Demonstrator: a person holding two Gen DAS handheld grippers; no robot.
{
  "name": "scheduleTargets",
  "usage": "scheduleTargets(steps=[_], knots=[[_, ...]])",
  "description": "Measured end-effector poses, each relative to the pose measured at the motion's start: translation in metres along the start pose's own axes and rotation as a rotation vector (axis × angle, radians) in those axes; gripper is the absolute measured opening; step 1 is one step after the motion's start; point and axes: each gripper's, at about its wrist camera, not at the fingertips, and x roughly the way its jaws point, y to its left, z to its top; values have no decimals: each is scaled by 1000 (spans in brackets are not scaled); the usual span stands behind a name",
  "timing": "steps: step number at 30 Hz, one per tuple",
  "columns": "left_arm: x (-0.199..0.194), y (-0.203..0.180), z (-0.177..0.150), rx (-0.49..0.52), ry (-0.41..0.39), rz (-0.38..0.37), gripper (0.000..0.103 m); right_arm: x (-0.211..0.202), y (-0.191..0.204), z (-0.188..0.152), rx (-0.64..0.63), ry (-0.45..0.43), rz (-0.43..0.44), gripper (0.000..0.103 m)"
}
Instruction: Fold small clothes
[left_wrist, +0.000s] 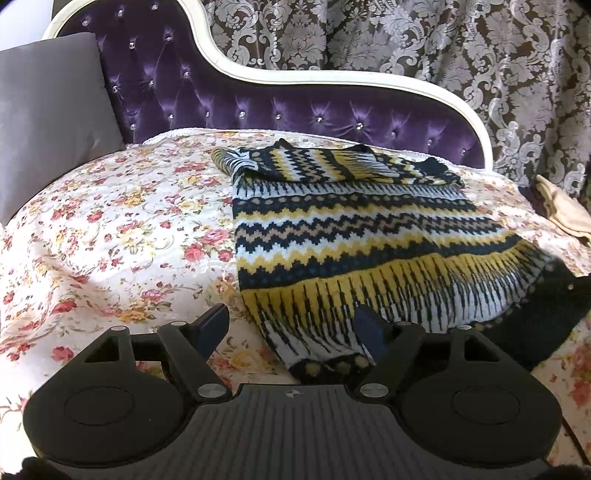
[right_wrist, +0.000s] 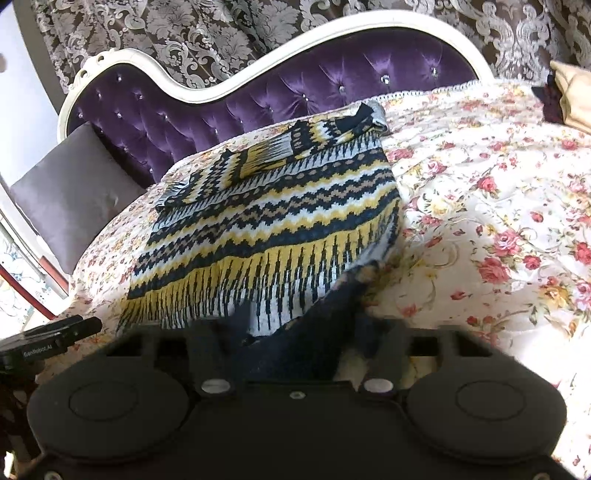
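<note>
Patterned knit sweater (left_wrist: 351, 236) lies flat on floral bedspread (left_wrist: 110, 229), sleeves folded across far end, hem toward near edge. Left gripper (left_wrist: 291, 332) fingers apart, straddling near left hem corner; pads not pressing on fabric. Right gripper (right_wrist: 299, 328) partly closed over dark near right hem corner; view blurred, actual clamp on fabric cannot be confirmed. Grey cushion (left_wrist: 48, 110) far left against purple tufted headboard (left_wrist: 258, 107).
</note>
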Motion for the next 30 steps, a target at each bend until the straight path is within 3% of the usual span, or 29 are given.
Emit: scheduleTargets(steps=[1,7,13,15,18,21,22,23,24,25,27,30], knots=[[1,0,1,5,1,-2,73,2,0,1,10,15,14,19],[4,-1,12,36,-1,-13,73,7,-14,25,215,11,250,16],[11,-3,28,71,-15,-26,73,19,-18,75,357,-80,433,10],[14,-3,34,79,-18,-34,74,24,-16,95,364,-119,455,10],[17,-4,37,93,-13,-48,73,32,-1,125,210,-140,399,17],[17,-5,36,105,-10,-53,74,36,15,132,40,-84,271,20],[17,-5,34,101,-6,-59,74,36,20,128,-13,-69,236,31],[17,-4,33,95,-1,-66,74,35,27,122,-79,-53,202,49],[17,-4,31,87,6,-72,74,34,35,113,-154,-43,169,59],[17,-5,30,82,12,-77,74,31,41,104,-231,-39,144,76],[16,-6,26,88,22,-79,74,27,56,84,-405,-35,93,80],[13,-8,23,97,28,-75,74,31,77,59,-676,-8,27,95]])
